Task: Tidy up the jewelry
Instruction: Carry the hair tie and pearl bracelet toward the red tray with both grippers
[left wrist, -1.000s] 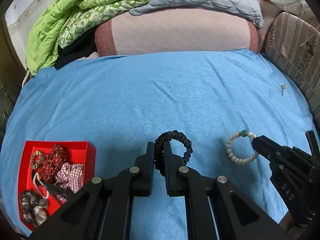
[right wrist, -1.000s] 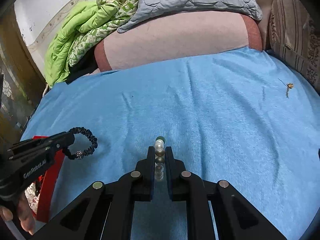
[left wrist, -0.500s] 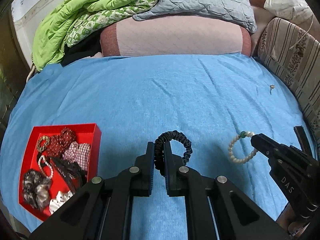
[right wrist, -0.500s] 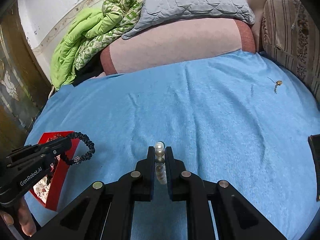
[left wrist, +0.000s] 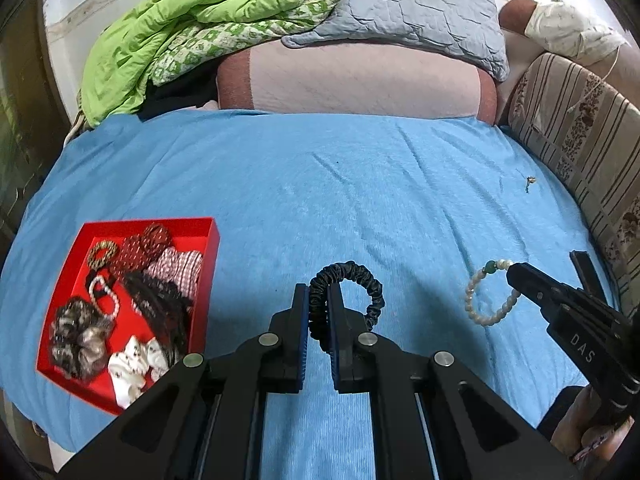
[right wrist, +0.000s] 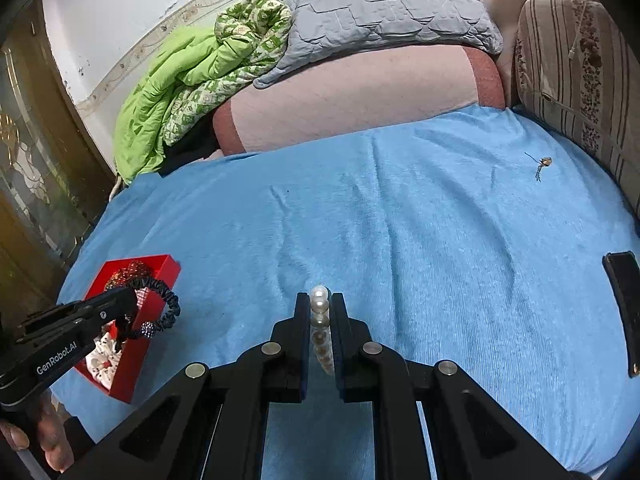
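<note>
My left gripper (left wrist: 318, 300) is shut on a black scrunchie hair band (left wrist: 356, 278) and holds it above the blue bedsheet, right of a red box (left wrist: 68, 276) filled with several scrunchies and beaded bands. In the right wrist view the left gripper (right wrist: 132, 300) hangs the black band (right wrist: 166, 312) over the red box's (right wrist: 162, 266) near edge. My right gripper (right wrist: 320, 308) is shut on a pearl bracelet (right wrist: 320, 320). In the left wrist view the right gripper (left wrist: 514, 274) holds the pearl bracelet (left wrist: 484, 312), which has one green bead.
A small gold trinket (right wrist: 542, 164) lies on the sheet at far right. A black phone (right wrist: 626, 300) lies near the right edge. Pink bolster (left wrist: 360, 76), grey pillow, green quilt (left wrist: 168, 36) are piled at the back. A striped cushion (left wrist: 580, 128) borders the right side.
Both grippers have risen and pulled back from the bed while holding their items. The red box now shows more fully, and the left gripper's band sits closer to it.
</note>
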### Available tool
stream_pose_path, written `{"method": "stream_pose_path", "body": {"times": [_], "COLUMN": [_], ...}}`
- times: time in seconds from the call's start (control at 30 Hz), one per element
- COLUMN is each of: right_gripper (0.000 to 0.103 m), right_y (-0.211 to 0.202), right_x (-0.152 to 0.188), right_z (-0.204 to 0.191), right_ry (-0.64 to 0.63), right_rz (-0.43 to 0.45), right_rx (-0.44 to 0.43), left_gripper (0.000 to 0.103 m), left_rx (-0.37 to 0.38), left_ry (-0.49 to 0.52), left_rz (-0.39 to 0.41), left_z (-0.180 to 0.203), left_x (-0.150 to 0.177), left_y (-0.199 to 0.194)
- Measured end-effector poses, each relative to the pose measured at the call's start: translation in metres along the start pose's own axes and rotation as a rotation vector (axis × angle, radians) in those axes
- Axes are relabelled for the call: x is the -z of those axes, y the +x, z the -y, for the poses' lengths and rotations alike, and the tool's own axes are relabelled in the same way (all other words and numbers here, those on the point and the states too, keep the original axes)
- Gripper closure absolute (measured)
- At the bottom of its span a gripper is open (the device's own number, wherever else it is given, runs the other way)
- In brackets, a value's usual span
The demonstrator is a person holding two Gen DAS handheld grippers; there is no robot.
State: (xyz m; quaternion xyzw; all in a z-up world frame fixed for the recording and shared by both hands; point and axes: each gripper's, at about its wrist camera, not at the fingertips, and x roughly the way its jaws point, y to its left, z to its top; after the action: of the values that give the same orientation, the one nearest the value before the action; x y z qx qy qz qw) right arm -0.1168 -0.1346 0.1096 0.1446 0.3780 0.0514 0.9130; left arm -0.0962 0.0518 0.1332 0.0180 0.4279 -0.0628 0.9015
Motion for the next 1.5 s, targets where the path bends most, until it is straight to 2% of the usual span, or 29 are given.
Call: {"method": "stream_pose_path", "body": {"times": [0.33, 0.67, 1.27, 1.5], "right_gripper": [0.092, 0.092, 0.092, 0.092], "right_y": [-0.019, -0.029, -0.047, -0.051], "right_x": [0.01, 0.018, 0.032, 0.036], "right_z": [-0.002, -0.018, -0.065, -0.083], "right_ry": [0.021, -0.015, -0.124, -0.167], "right_rz": [0.008, 0.007, 0.008, 0.001], "right_rx": [-0.02, -0.045, -0.09, -0.105], "left_gripper": [0.095, 0.095, 0.095, 0.095], "left_rx": [0.049, 0.061, 0.035, -0.007], "left_ry": [-0.066, -0.069, -0.119, -0.123], "left_rz": [0.001, 0.003, 0.012, 0.039], "left_z": [-0.017, -0.019, -0.044, -0.054], "left_x": [0.02, 0.041, 0.06, 0.061], "left_y": [-0.024, -0.042, -0.065, -0.075]}}
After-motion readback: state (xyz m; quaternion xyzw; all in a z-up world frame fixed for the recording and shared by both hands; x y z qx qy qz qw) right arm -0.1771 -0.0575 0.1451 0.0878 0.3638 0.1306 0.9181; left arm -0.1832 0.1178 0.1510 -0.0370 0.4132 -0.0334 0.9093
